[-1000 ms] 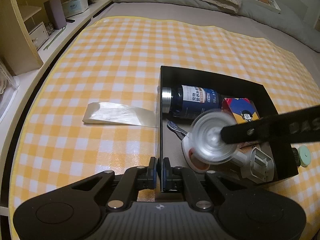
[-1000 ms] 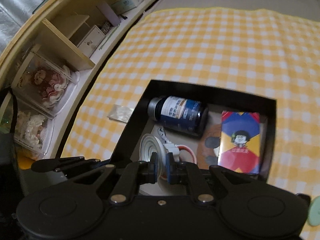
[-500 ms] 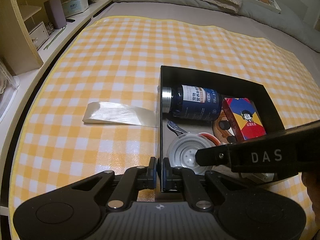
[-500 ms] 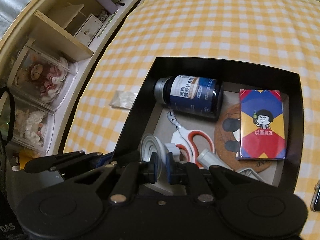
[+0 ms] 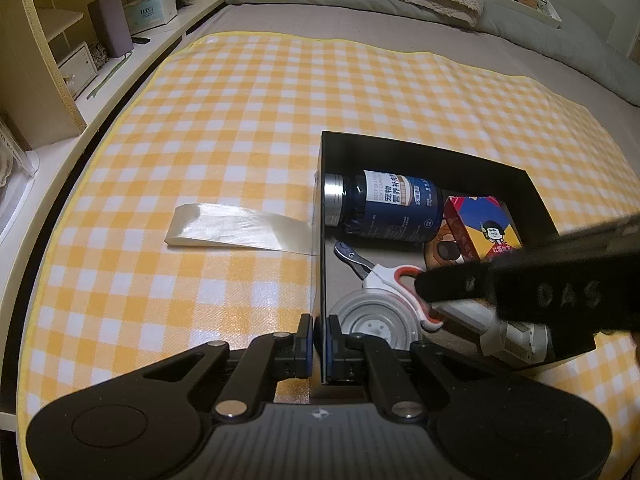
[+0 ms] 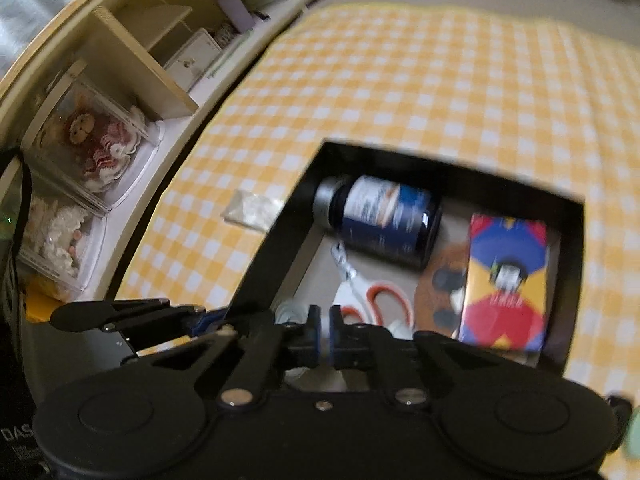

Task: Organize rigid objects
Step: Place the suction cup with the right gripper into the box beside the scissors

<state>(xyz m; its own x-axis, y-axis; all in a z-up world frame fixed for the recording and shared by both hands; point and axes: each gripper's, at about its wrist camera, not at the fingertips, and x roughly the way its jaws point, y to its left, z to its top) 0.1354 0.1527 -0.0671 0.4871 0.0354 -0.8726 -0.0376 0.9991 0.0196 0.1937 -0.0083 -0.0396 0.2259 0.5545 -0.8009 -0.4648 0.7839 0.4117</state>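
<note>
Left wrist view: the left gripper (image 5: 319, 346) is closed on the near-left wall of the black box (image 5: 420, 148), one finger outside and one inside.
Black box: sits on a yellow-and-white checked cloth (image 5: 240, 120) spread over the bed.
Box contents: a dark blue bottle (image 5: 384, 210) lies on its side at the back; a red, blue and yellow carton (image 5: 480, 226) lies to its right; scissors with orange-and-white handles (image 5: 384, 276) lie in front of the bottle; a clear round lid (image 5: 376, 322) sits at the near-left corner.
Clear tape strip: (image 5: 240, 230) lies on the cloth, just left of the box.
Right gripper: (image 6: 325, 338) hangs over the box's near edge, blurred; its jaws have just been closing and now stand together with nothing seen between them.
Right wrist view: the carton lies partly over a brown round coaster (image 6: 440, 292).
</note>
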